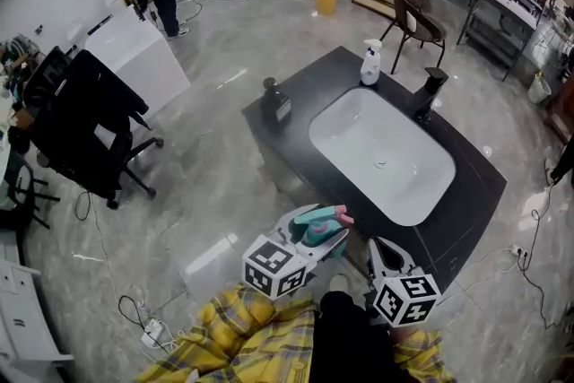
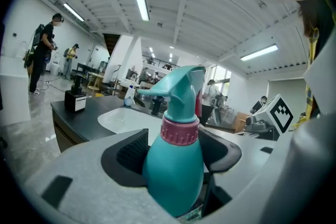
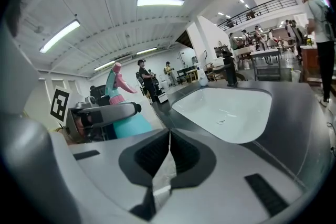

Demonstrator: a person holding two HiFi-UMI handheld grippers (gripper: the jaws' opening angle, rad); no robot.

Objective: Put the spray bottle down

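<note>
Bottle [image 2: 175, 176] stands upright in the left tool [image 2: 178, 150], squeezed tight between its jaws, by the desk's [image 1: 300, 90] near edge. Desk top lies just farther on. The right tool [image 3: 169, 150] is closed, empty.

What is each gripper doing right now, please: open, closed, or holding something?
Left gripper: closed on the teal spray bottle.
Right gripper: closed, jaws together, holding nothing.

I can read no text in any view. Black bottle [image 1: 275, 103], upper middle of head view: white label, print too small. Spray bottle [image 2: 175, 165]: nothing readable. Marker cubes [image 1: 276, 267]: square patterns only.
</note>
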